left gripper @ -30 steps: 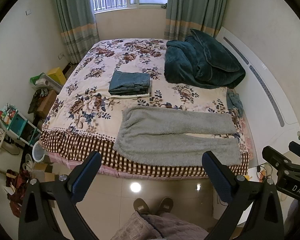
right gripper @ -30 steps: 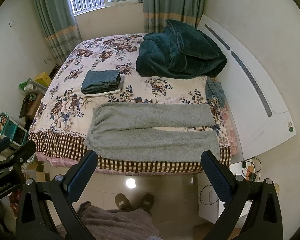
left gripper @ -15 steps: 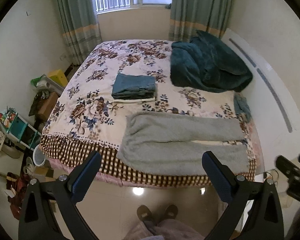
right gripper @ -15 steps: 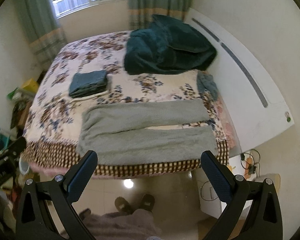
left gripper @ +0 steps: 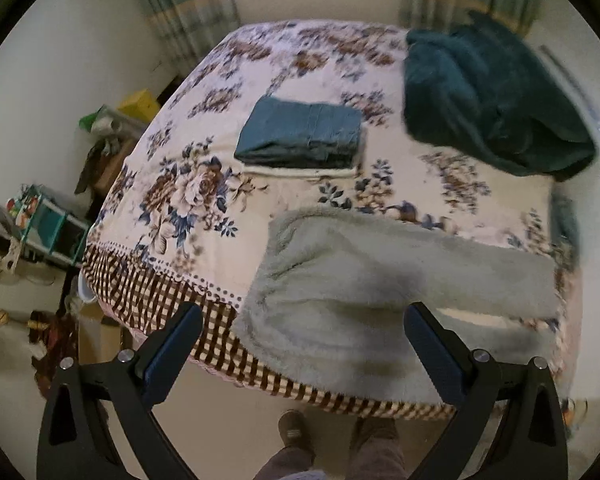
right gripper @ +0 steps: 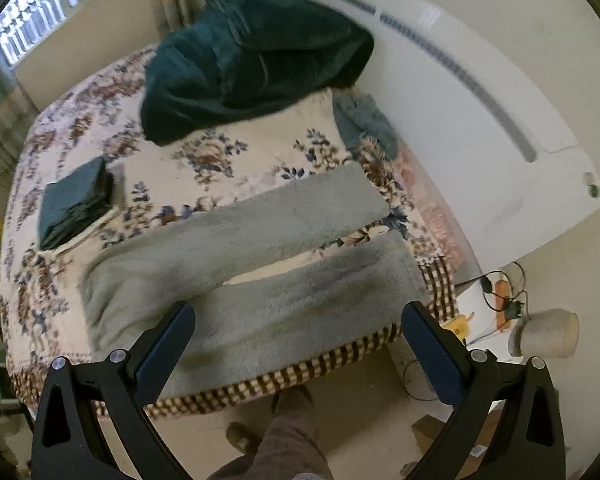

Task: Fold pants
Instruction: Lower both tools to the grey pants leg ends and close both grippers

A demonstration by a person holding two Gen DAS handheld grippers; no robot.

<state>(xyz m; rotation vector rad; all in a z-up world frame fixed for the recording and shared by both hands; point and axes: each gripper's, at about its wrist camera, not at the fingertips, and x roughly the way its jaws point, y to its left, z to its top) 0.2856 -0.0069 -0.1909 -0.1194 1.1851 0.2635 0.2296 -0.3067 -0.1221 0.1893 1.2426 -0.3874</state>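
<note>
Grey fluffy pants (left gripper: 364, 280) lie flat along the near edge of the floral bed (left gripper: 188, 184), waist to the left, legs to the right. In the right wrist view the pants (right gripper: 260, 264) show both legs spread apart. My left gripper (left gripper: 300, 340) is open and empty, above the waist end. My right gripper (right gripper: 296, 340) is open and empty, above the near leg.
A folded dark blue garment (left gripper: 300, 132) lies on the bed behind the pants. A dark green blanket (left gripper: 488, 92) is heaped at the back right. A white headboard (right gripper: 480, 120) stands at the right. Cluttered shelves (left gripper: 44, 224) stand left of the bed. Cables and a jar (right gripper: 544, 332) lie on the floor at right.
Both grippers have moved forward and down toward the bed, so the pants look much closer. The left one swung toward the waist, the right one toward the legs. Both stay open.
</note>
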